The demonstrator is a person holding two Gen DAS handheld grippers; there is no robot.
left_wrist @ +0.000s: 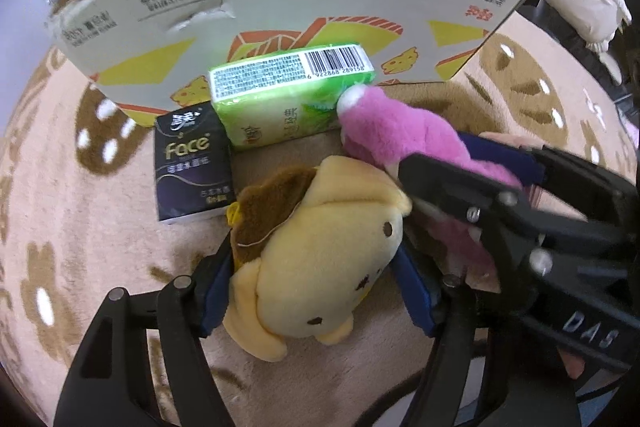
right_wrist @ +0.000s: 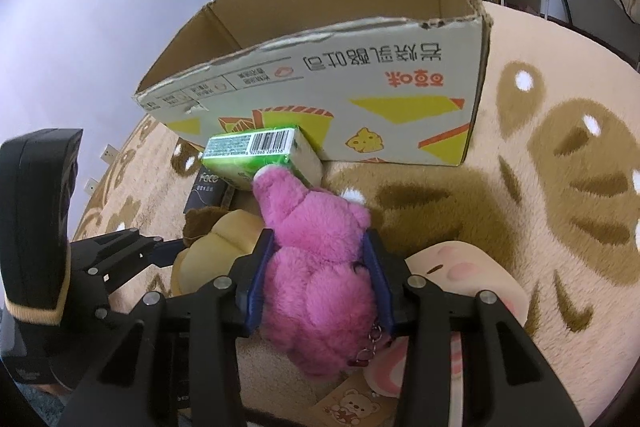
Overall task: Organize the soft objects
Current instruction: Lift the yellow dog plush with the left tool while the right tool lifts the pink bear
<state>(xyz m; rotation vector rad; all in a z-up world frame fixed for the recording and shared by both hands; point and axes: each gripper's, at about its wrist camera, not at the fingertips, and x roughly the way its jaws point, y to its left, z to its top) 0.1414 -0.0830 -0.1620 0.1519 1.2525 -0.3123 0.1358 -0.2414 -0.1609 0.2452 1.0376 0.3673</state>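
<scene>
My left gripper [left_wrist: 316,291] is shut on a yellow plush dog [left_wrist: 316,259] with brown ears, lying on the carpet. My right gripper [right_wrist: 320,267] is shut on a pink plush bear [right_wrist: 320,267], just right of the dog; the bear also shows in the left wrist view [left_wrist: 400,131] with the right gripper's fingers [left_wrist: 452,187] around it. The dog also shows in the right wrist view [right_wrist: 224,231]. An open cardboard box [left_wrist: 280,7] stands just behind the toys, also in the right wrist view [right_wrist: 360,87].
A green tissue pack [left_wrist: 288,91] leans on the box front, touching the bear's paw. A black "Face" tissue pack [left_wrist: 192,167] lies left of it. A pink-and-cream plush [right_wrist: 472,271] lies under the right gripper. The floor is a beige and brown patterned carpet [right_wrist: 560,147].
</scene>
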